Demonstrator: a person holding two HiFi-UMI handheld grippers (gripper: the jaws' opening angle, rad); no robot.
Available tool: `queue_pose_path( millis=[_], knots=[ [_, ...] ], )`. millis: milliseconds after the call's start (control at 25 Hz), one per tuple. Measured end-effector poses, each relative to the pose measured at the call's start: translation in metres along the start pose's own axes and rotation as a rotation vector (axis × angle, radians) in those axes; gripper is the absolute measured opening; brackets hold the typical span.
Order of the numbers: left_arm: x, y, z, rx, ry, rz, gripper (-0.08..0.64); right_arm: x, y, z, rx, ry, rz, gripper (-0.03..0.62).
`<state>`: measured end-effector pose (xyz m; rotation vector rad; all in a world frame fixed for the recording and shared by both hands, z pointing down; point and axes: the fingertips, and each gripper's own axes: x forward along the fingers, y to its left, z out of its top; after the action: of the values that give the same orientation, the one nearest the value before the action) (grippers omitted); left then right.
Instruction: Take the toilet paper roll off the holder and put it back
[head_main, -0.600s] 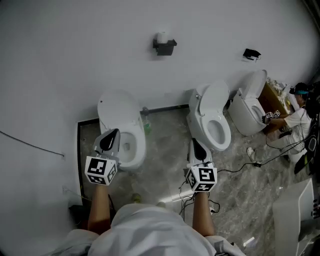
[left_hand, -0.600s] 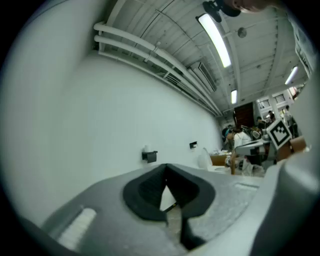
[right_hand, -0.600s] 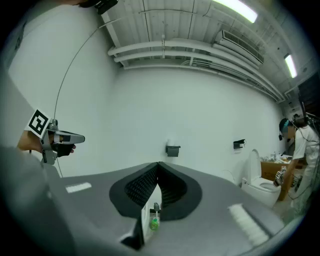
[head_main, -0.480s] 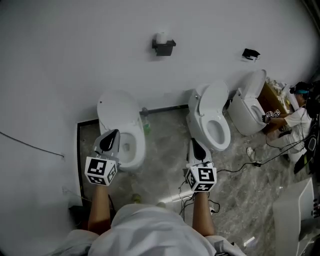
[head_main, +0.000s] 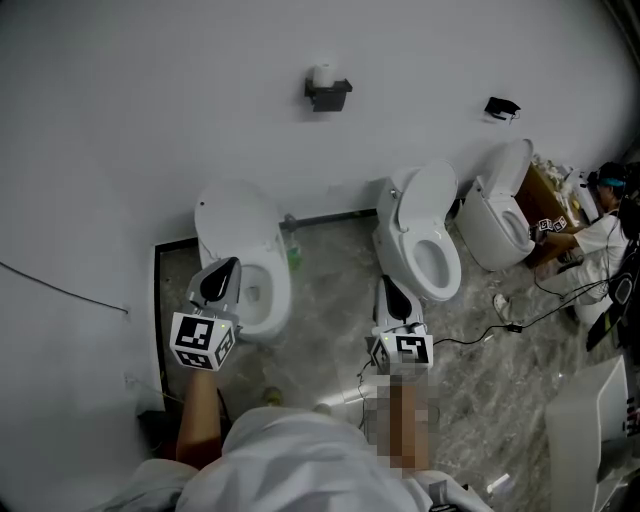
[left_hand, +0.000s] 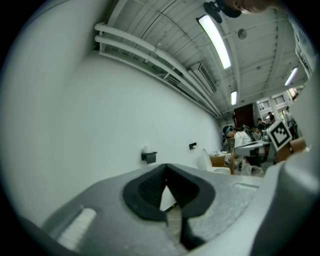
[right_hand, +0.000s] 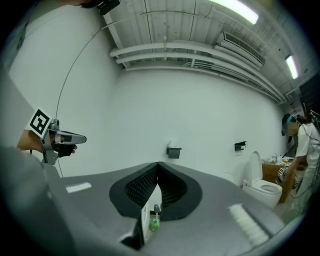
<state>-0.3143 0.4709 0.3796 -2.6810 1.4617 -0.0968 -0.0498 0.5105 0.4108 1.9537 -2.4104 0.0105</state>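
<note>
On the pale wall (head_main: 150, 100), the small white toilet paper roll (head_main: 324, 74) sits on its black holder (head_main: 330, 96) — seemingly nothing begun. The left gripper (head_main: 222, 272) and right gripper (head_main: 389, 292) hang well apart from it — jaws closed, empty.

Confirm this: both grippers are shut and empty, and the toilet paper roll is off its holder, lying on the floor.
One thing is wrong. The toilet paper roll sits on its holder on the wall, not on the floor; the head view shows it. The rest stands: the left gripper and the right gripper are both shut and empty.
</note>
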Motion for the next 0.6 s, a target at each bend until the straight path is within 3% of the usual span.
queue_pose_path(
  millis=[600],
  knots=[
    [0.007, 0.021, -0.009, -0.02, 0.01, -0.025, 0.0, 0.022, 0.017, -0.003, -0.021, -0.002, -0.032, 0.002]
  ],
)
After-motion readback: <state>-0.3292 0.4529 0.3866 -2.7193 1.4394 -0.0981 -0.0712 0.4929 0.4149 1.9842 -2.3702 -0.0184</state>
